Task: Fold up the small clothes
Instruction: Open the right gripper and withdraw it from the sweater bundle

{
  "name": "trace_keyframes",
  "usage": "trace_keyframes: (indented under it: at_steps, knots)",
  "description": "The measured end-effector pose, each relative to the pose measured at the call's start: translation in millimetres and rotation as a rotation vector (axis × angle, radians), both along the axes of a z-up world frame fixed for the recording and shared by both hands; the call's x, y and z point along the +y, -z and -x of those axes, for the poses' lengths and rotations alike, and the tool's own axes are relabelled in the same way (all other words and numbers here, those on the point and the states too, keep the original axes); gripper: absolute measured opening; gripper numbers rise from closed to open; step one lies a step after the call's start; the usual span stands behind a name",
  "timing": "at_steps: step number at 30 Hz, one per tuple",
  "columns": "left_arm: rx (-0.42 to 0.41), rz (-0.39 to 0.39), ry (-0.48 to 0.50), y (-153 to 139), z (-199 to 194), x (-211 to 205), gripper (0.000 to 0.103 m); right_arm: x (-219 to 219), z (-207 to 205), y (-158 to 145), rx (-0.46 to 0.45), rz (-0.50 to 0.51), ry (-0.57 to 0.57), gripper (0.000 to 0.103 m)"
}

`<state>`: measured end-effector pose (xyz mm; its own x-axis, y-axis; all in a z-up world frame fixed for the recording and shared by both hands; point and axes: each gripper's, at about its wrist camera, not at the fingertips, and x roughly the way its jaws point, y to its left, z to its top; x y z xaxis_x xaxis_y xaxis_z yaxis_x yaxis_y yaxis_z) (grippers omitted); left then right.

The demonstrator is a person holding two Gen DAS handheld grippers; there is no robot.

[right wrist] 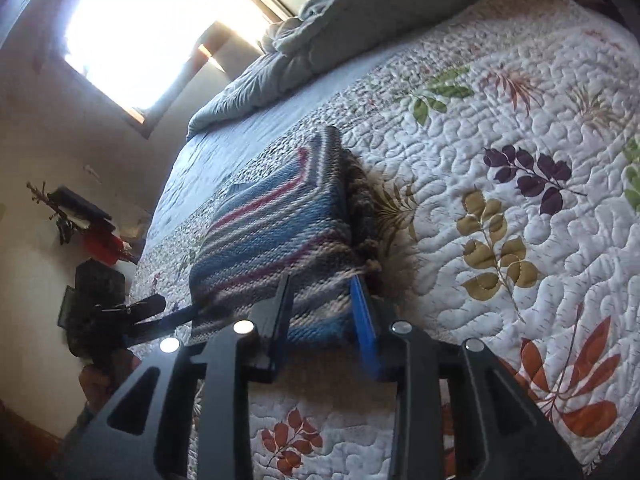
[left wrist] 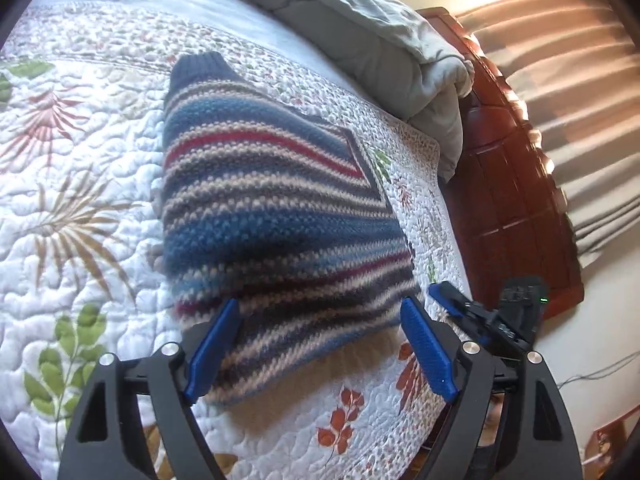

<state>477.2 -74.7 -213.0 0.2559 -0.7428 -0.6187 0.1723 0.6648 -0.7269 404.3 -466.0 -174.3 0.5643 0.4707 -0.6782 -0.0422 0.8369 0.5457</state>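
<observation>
A folded striped knit sweater (left wrist: 272, 208) in blue, cream and red lies on a floral quilt (left wrist: 80, 208). Its near edge is raised off the quilt, blurred, with a shadow under it. My left gripper (left wrist: 320, 348) stands wide open over that edge, its blue pads (left wrist: 214, 350) apart from each other with knit between them. In the right wrist view the sweater (right wrist: 272, 232) fills the narrow gap of my right gripper (right wrist: 322, 316), whose fingers (right wrist: 363, 320) close on its near edge. The right gripper (left wrist: 452, 300) also shows at the sweater's near right corner.
A rumpled grey duvet (left wrist: 380, 48) is heaped at the far end of the bed. A wooden bed frame (left wrist: 512, 200) runs along the right side, with a curtain (left wrist: 580, 100) behind it. A bright window (right wrist: 160, 28) and a cluttered stand (right wrist: 96, 236) show beyond the bed's other side.
</observation>
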Motion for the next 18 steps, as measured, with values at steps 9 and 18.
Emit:
trace_keyframes:
  at_steps: [9, 18]
  knots:
    - [0.003, -0.065, -0.004, 11, 16, 1, 0.084, 88, -3, 24, 0.018, 0.406, 0.057, 0.049]
    - [-0.101, -0.115, -0.006, -26, 13, 27, 0.089, 104, 11, 20, -0.076, 0.533, 0.030, 0.052]
